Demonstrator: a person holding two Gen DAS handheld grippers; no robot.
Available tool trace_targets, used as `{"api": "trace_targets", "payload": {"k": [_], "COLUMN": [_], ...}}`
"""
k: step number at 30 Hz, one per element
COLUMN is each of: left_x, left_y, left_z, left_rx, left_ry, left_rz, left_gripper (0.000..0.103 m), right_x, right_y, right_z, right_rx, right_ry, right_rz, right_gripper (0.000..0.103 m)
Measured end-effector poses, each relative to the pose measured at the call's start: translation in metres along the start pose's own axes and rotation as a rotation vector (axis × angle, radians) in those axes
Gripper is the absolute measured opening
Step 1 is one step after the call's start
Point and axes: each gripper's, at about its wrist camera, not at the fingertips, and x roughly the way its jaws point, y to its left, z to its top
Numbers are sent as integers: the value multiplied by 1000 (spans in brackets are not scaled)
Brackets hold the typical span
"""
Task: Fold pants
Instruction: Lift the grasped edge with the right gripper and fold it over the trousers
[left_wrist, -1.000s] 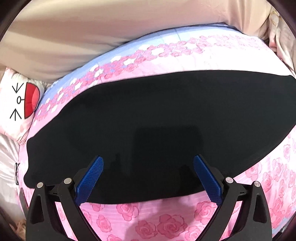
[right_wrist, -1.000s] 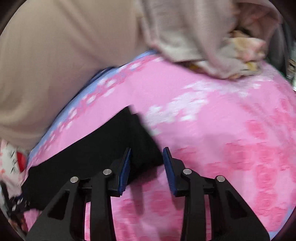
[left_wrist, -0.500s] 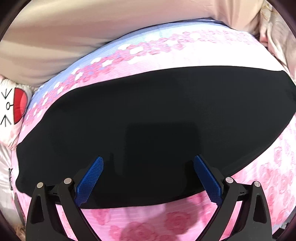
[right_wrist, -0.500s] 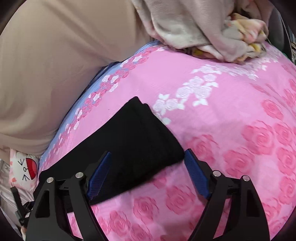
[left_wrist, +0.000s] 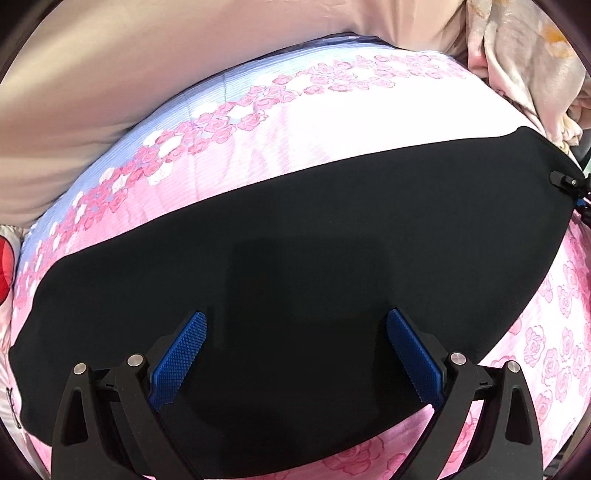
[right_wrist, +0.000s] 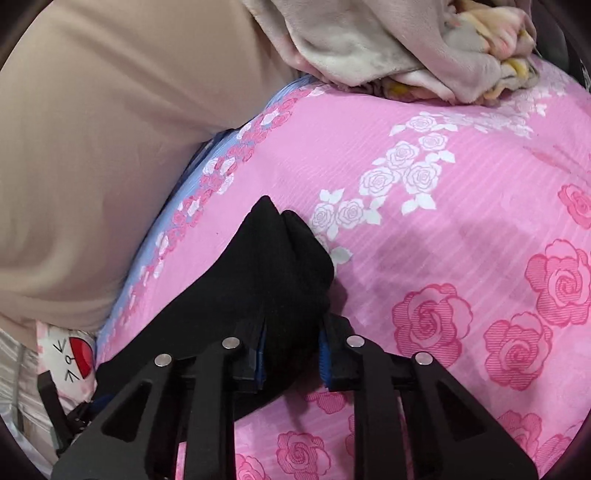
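Observation:
Black pants (left_wrist: 314, 236) lie flat as a long band across the pink rose bedspread (left_wrist: 303, 122). My left gripper (left_wrist: 295, 343) hovers open over the near edge of the pants, blue pads (left_wrist: 181, 350) wide apart, holding nothing. In the right wrist view my right gripper (right_wrist: 290, 354) is shut on the end of the pants (right_wrist: 273, 266), which bunches up into a peak between the fingers. The right gripper's tip also shows at the far right end of the pants in the left wrist view (left_wrist: 569, 184).
A beige curtain or sheet (right_wrist: 92, 129) hangs along the far side of the bed. A crumpled beige and yellow blanket (right_wrist: 424, 48) lies at the bed's far right. A white cat-face pillow (right_wrist: 70, 350) sits at the left end.
My right gripper opened wide, moved onto the end of the pants and closed on it, bunching the fabric. My left gripper stayed open and drifted closer over the pants.

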Motion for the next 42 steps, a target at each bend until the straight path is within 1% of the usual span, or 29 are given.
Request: {"api": "trace_targets", "payload": {"k": [1,3,5,6,8,11,14,18,20,24,27,30,33,37,42], "left_x": [1,4,5,5,3,1,3,9,11,13,11,6,2,-6,-14], "left_y": [1,0,-2,-2,1,10,19,27,29,27,32,46,70,119,169], "left_z": [0,0,0,0,-1,-4,-8,-10,-10,-11,-12,-16,-23,-42,-72], "left_rx": [-5,-7,-9,-11,-20,-42,-65,-85,-91,-66,-61,-75,-101,-163,-201], "left_ry": [4,8,3,1,1,8,13,15,-5,-41,-49,-54,-61,-70,-63], "left_rz": [-10,-12,-8,-6,-12,-22,-23,-64,-75,-77,-110,-143,-148,-134,-56], "left_gripper": [97,97,97,97,97,97,97,98,98,98,98,98,98,97,97], "right_x": [0,1,1,-1,-6,-23,-35,-41,-41,-34,-24,-11,5,37,84], "right_y": [1,1,1,1,10,37,70,120,142,195,234,274,311,348,375], "right_z": [0,1,0,-1,-3,-4,-5,-12,-17,-32,-47,-67,-90,-128,-183], "right_rx": [2,13,7,8,-11,-78,-144,-218,-245,-308,-365,-429,-486,-548,-609], "right_ry": [2,-3,-11,-9,-29,-69,-90,-84,-76,-43,-11,25,69,154,282], "right_rz": [3,15,16,24,25,35,47,105,139,206,239,271,295,321,327], "right_gripper": [26,27,25,21,20,20,20,19,19,19,19,19,19,19,19]}}
